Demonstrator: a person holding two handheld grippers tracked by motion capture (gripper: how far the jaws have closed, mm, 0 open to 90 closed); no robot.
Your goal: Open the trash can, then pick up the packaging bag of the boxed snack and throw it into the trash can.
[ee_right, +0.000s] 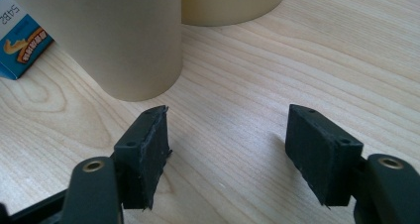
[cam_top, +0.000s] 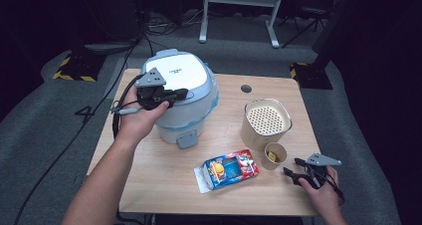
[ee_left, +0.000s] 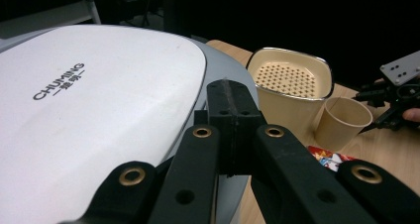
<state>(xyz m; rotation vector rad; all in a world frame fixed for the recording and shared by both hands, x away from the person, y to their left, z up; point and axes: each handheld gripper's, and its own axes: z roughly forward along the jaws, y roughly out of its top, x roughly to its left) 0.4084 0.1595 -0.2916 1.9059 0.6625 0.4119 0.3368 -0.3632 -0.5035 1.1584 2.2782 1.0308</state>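
Observation:
A white and pale blue rice cooker (cam_top: 181, 98) stands at the table's back left with its lid (ee_left: 99, 105) down. My left gripper (cam_top: 184, 92) is over the lid's near left part, and its jaws are shut with nothing between them (ee_left: 232, 102). A small paper cup (cam_top: 274, 155) with something yellow inside stands at the front right. My right gripper (cam_top: 292, 167) lies on the table just right of that cup, open, and bare wood shows between its pads (ee_right: 228, 135). The cup (ee_right: 114, 35) is slightly left of its left pad.
A cream container with a perforated insert (cam_top: 266, 120) stands behind the cup, and its base (ee_right: 233, 3) shows beyond the cup in the right gripper view. A colourful carton (cam_top: 228, 169) lies on its side at the front middle. The table edge (cam_top: 209, 210) runs close to the person.

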